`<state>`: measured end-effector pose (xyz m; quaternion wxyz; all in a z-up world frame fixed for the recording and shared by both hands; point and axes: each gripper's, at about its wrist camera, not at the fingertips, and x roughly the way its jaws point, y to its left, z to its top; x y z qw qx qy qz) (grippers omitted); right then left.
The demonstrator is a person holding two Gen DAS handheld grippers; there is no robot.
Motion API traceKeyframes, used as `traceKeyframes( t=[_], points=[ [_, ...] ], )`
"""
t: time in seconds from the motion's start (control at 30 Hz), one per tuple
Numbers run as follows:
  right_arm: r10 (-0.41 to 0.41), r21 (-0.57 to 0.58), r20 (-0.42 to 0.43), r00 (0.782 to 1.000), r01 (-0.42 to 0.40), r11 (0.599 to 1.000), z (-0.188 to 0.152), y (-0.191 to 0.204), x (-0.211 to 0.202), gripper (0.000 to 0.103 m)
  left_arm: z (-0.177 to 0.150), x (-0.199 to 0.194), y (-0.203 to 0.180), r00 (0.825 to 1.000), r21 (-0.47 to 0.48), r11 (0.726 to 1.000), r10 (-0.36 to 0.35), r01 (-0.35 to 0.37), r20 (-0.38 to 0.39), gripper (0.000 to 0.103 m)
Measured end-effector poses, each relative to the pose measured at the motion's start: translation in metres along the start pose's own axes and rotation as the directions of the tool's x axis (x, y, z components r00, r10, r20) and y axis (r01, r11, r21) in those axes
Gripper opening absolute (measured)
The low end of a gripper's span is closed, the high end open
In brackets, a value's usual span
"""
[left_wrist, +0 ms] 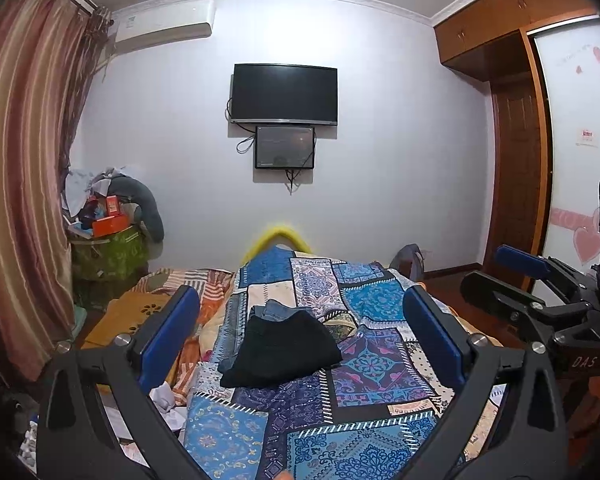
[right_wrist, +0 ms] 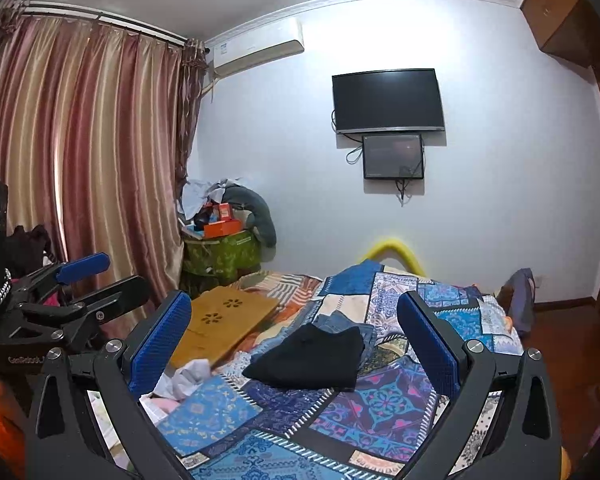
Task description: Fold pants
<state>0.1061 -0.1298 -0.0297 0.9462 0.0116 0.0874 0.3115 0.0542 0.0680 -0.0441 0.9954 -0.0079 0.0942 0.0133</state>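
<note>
Ahead, one folded black pants (left_wrist: 280, 350) atop one folded denim pair (left_wrist: 274, 307) on patchwork bed (left_wrist: 340, 412). Two grippers, left gripper (left_wrist: 300, 338) and right gripper (right_wrist: 296, 340), fingers spread apart, holding nothing, above bed. Two wall screens.

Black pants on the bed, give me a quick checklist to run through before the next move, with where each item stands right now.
1. Left gripper open and empty: ok, the fingers are spread wide with nothing between them.
2. Right gripper open and empty: ok, same spread and nothing held.
3. Black pants lying folded on the patchwork quilt: ok, they sit in a compact dark bundle.
4. Black pants clear of other laundry: not ok, they rest partly on the blue jeans behind them.
5. Folds even and edges lined up: cannot tell, the dark fabric hides the layers.
6. Both grippers clear of the cloth: ok, neither touches it.
</note>
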Motion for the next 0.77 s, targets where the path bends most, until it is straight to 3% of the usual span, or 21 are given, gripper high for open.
traceKeyframes(
  t=[0.27,0.77],
  points=[
    [-0.004,0.000,-0.001,1.000,0.004,1.000,-0.0007,-0.0001,0.0007,0.102,-0.0027,0.0012,-0.0001,0.999,-0.002,0.999,-0.034,0.034,-0.020,0.103],
    [-0.013,0.017,0.002,1.000,0.013,1.000,-0.0027,-0.0038,-0.0032,0.102,-0.0026,0.0019,0.0011,1.000,0.001,1.000,-0.016,0.016,-0.024,0.103]
  ],
)
